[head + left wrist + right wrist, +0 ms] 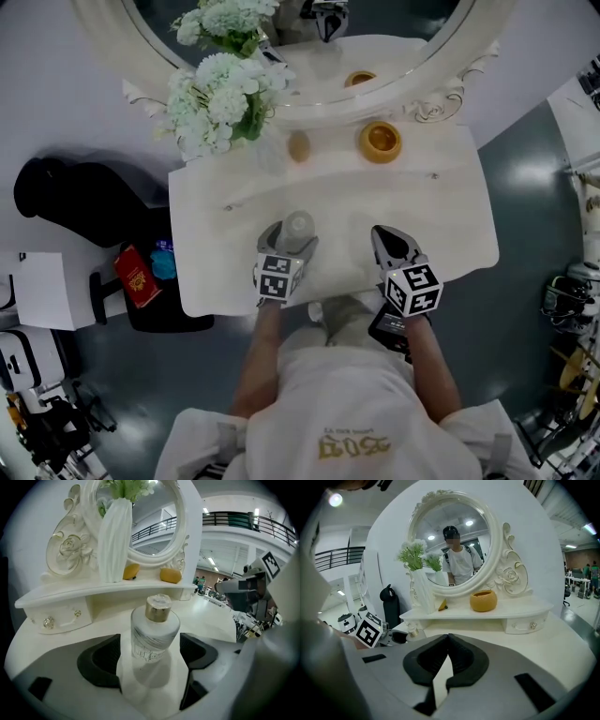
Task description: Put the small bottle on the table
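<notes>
White table: small bottle upright on it, between parted jaws of our left gripper, untouched. Our right gripper pinched together, empty. Risk: we retreat crooked, jaw clips bottle, topples it.

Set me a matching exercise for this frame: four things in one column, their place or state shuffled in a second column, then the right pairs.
Things
1. small bottle
2. left gripper
3. right gripper
4. orange bowl

Place or state
A. jaws together, nothing between them
B. on the raised shelf under the mirror
C. standing upright on the table
D. jaws apart, one either side of the small bottle

Pairs: 1-C, 2-D, 3-A, 4-B
</notes>
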`<action>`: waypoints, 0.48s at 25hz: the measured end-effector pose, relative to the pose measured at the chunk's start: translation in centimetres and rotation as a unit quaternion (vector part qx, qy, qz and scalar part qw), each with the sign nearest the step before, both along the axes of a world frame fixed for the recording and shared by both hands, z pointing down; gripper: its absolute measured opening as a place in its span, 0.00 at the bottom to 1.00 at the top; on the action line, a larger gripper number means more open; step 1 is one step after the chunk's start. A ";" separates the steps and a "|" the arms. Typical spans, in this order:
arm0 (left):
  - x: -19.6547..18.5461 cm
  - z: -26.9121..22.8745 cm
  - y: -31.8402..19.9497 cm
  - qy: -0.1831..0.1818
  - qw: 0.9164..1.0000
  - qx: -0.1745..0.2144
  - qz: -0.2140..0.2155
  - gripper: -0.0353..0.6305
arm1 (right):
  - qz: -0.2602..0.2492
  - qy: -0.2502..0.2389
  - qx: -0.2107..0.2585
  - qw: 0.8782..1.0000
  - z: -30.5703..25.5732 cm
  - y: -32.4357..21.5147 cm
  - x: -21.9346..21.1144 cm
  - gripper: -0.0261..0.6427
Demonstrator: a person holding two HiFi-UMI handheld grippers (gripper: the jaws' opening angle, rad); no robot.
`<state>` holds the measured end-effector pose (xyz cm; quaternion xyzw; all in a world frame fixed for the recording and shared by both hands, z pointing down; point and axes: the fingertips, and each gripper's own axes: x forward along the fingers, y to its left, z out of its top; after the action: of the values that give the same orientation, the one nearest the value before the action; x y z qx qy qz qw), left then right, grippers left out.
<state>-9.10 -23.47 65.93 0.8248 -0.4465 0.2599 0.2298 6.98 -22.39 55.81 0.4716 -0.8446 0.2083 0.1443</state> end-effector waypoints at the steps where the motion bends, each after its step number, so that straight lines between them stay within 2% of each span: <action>1: -0.2 -0.4 0.2 0.004 1.000 0.003 -0.006 0.67 | 0.000 0.000 0.002 1.000 -0.2 0.3 0.0 0.06; 8: -0.7 -5.2 2.2 0.029 0.999 0.044 -0.013 0.60 | -0.005 -0.007 0.021 1.000 -1.7 2.5 -0.6 0.06; 12: -0.8 -9.0 3.2 0.050 0.996 0.079 -0.013 0.51 | -0.007 -0.012 0.032 0.999 -2.6 4.0 -1.1 0.06</action>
<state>-9.93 -20.25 56.96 0.8467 -0.4640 0.1792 0.1888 5.88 -18.40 53.17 0.4679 -0.8555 0.1861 0.1208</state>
